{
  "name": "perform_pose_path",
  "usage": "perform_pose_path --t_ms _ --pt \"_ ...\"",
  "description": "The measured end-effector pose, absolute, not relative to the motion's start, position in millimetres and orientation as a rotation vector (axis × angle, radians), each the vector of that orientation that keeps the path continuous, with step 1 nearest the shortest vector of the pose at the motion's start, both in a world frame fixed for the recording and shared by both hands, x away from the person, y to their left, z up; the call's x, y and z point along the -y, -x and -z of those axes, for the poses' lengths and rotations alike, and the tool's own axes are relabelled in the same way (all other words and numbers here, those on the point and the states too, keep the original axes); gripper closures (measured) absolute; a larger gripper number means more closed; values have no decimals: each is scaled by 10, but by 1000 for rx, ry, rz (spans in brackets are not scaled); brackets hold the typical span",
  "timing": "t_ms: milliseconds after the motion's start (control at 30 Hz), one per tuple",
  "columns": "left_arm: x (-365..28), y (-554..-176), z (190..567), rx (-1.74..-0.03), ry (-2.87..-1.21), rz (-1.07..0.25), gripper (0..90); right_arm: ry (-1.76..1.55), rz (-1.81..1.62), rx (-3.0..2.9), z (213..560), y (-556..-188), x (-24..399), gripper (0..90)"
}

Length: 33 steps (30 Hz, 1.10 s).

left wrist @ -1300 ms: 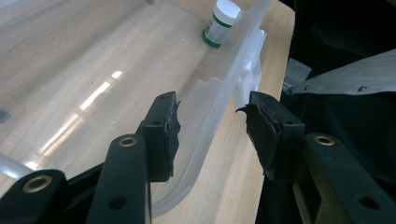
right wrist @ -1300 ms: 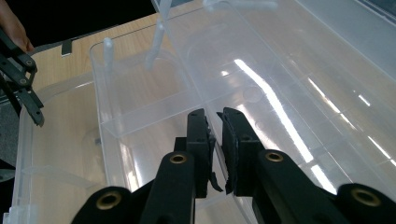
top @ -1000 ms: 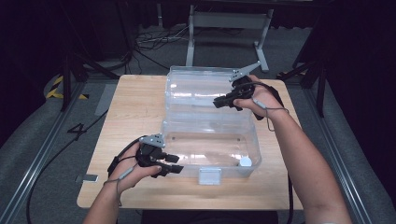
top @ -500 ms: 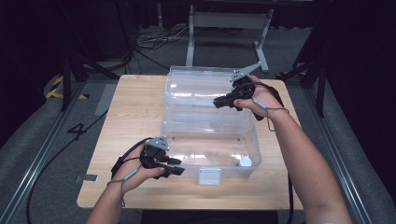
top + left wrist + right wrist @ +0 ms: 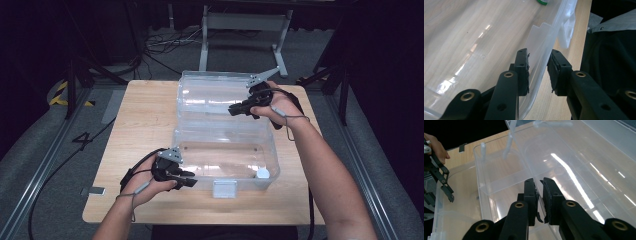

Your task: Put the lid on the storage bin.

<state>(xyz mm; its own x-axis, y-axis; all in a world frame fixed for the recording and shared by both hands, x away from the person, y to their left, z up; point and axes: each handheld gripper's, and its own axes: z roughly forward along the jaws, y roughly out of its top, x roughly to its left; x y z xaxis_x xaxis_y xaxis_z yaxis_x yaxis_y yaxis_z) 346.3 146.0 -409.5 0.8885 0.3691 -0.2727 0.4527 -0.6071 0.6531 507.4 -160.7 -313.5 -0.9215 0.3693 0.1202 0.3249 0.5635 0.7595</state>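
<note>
Left tool [image 5: 537,72] closing around bin wall [image 5: 541,47].

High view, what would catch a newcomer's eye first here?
The big clear plastic box in the middle of the wooden table, with its lid swung open toward the far side. The right gripper pinches the lid's edge, while the left gripper straddles the box's near wall, its jaws having just been closing. A small white cap lies inside the box's near right corner.
</note>
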Motion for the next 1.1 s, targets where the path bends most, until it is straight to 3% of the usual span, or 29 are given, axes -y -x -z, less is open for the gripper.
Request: perform_pose_path --t_ms 1100 --pt "-1430 -3461 4133 -569 -2301 120 724 -490 -1300 -2705 3067 -4826 1620 842"
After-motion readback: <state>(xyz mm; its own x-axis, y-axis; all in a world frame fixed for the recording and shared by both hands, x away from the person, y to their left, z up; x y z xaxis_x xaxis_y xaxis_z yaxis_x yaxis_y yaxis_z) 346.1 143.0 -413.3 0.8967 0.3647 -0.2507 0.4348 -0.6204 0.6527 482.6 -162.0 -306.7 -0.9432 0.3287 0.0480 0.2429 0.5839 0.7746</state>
